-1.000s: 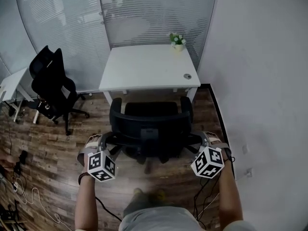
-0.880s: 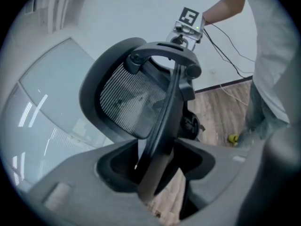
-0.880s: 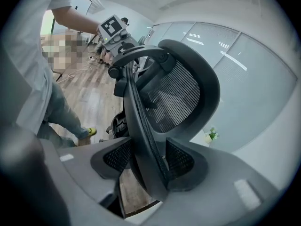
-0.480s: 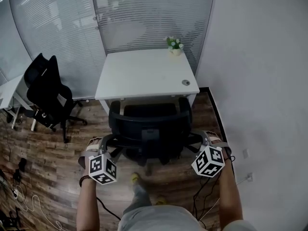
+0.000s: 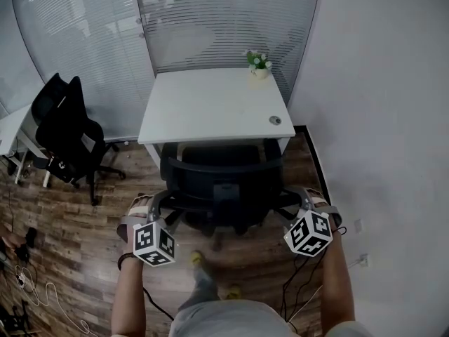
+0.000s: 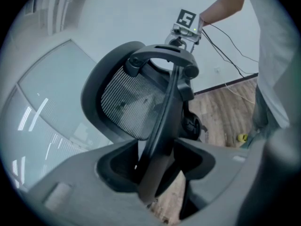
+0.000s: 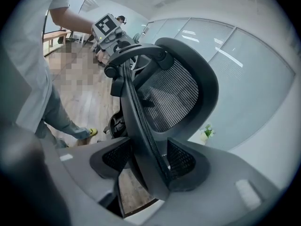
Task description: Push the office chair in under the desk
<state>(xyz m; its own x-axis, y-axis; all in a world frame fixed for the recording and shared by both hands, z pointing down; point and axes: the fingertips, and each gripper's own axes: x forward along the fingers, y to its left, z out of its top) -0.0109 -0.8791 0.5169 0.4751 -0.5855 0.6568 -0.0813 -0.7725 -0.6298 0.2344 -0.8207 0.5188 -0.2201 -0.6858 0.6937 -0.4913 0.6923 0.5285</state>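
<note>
Black office chair (image 5: 221,188), upright on a wood-patterned floor, with its seat turned toward the desk (image 5: 210,107) and its curved mesh backrest (image 7: 176,95) on the side away from it. The front of the seat lies just beneath the desk's near edge, and the armrests reach about to that edge. The desk is white and rectangular, with its far edge against a glass partition and its right end beside a white wall. The chair sits roughly centred between its legs.

Blk mesh chair (image 5: 221,181), wht desk (image 5: 210,107)
</note>
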